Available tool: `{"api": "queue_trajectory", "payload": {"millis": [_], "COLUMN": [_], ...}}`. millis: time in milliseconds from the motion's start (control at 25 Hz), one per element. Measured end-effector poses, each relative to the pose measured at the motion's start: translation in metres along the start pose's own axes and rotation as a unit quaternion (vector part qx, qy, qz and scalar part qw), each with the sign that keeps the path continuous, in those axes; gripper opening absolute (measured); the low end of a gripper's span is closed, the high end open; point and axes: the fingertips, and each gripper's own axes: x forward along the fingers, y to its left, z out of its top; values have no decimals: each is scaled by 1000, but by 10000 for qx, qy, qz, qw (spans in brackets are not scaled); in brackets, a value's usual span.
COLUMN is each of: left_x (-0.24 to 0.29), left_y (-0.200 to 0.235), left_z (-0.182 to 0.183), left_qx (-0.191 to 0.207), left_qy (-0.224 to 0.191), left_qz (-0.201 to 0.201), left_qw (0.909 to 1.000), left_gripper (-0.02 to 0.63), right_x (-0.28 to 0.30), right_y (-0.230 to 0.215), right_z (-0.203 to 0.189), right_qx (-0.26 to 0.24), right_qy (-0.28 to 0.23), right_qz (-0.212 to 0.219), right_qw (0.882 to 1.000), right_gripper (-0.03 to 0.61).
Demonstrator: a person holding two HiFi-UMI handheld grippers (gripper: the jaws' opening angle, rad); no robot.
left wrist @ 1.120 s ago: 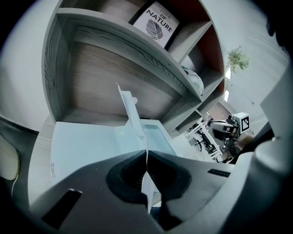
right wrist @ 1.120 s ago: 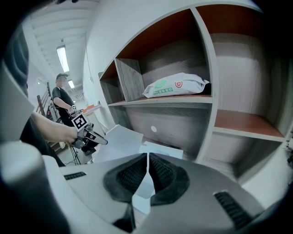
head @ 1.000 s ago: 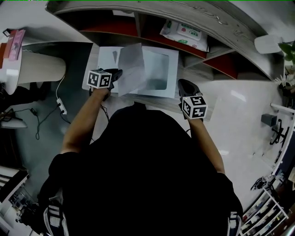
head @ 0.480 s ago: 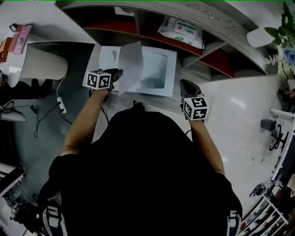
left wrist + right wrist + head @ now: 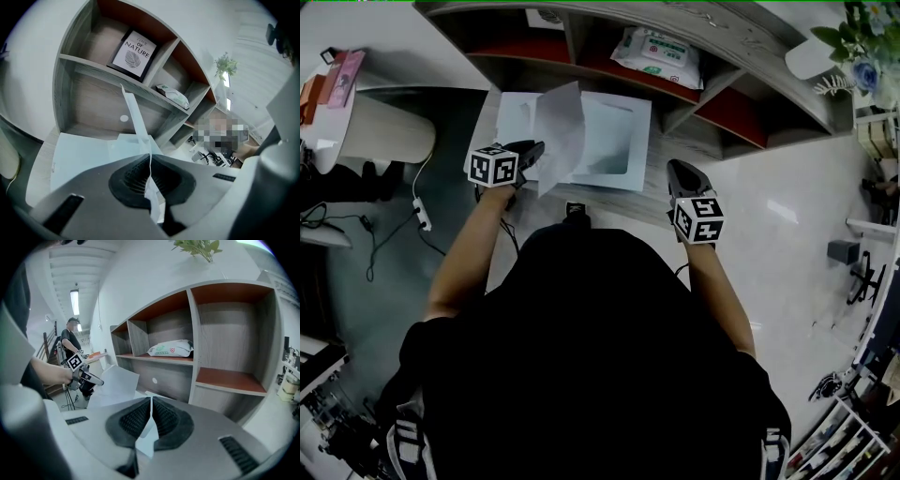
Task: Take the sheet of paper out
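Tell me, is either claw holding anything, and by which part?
The left gripper is shut on the sheet of paper, pinching it at its left edge, about midway along. The right gripper is shut and seems to hold nothing.

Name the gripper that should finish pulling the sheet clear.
Left: the left gripper is shut on the sheet of paper over the envelope; the right gripper is off the sheet.

White sheet of paper (image 5: 561, 127), upright on edge, corner in left tongs (image 5: 536, 150)
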Motion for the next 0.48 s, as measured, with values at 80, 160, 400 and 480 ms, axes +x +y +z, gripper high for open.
{"api": "queue_trajectory", "payload": {"millis": [80,160,400,480], "left_x": [-4,-7,-17,-22], "left_y": [-5,-9,-22,-26], "left_z": [1,3,4,4], "left_qx": [-45,-85,-46,-71], "left_qy": [-78,-163,-286,-350], "left_qz": [-28,-46,-49,-55], "left_qw": [10000,9998,9996,9993], "left_gripper": [17,17,17,17], "right_x": [-4,-8,-16,-19], "right_y": [0,-1,1,3], "right_z": [1,1,1,0], "right_qx": [-18,-31,-53,-72], "right_qy": [-40,-66,-121,-129], "right_qz": [-5,-13,-3,9], "right_qw": [10000,10000,9999,9999], "right_gripper": [23,23,23,23]}}
